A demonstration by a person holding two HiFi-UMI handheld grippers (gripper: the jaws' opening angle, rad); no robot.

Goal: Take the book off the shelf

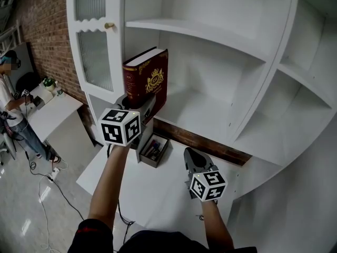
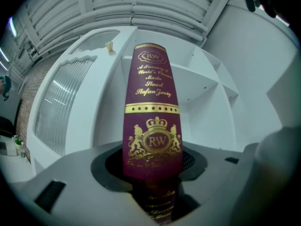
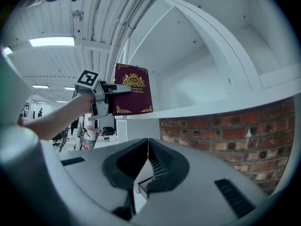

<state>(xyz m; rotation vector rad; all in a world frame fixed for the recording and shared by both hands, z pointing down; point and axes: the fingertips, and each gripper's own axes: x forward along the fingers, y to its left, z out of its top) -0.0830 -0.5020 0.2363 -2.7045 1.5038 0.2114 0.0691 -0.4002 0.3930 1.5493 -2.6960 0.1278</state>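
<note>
My right gripper [image 1: 190, 155] low over white desk [image 1: 158, 194]: jaws closed together, nothing between them. Brick strip [image 1: 210, 140] just ahead of them, under shelf board [image 1: 205, 112]. My left gripper [image 1: 146, 106] higher up: jaws spread wide, clamped across lower end of red book [image 1: 150, 78], spine toward me. Book upright at board's front left end; cannot tell if its foot rests there. Below left jaws, small open box [image 1: 154, 151] on desk. Close left of book, glazed door [image 1: 95, 57] with knob [image 1: 109, 25]. Far left, person [image 1: 13, 107].
</note>
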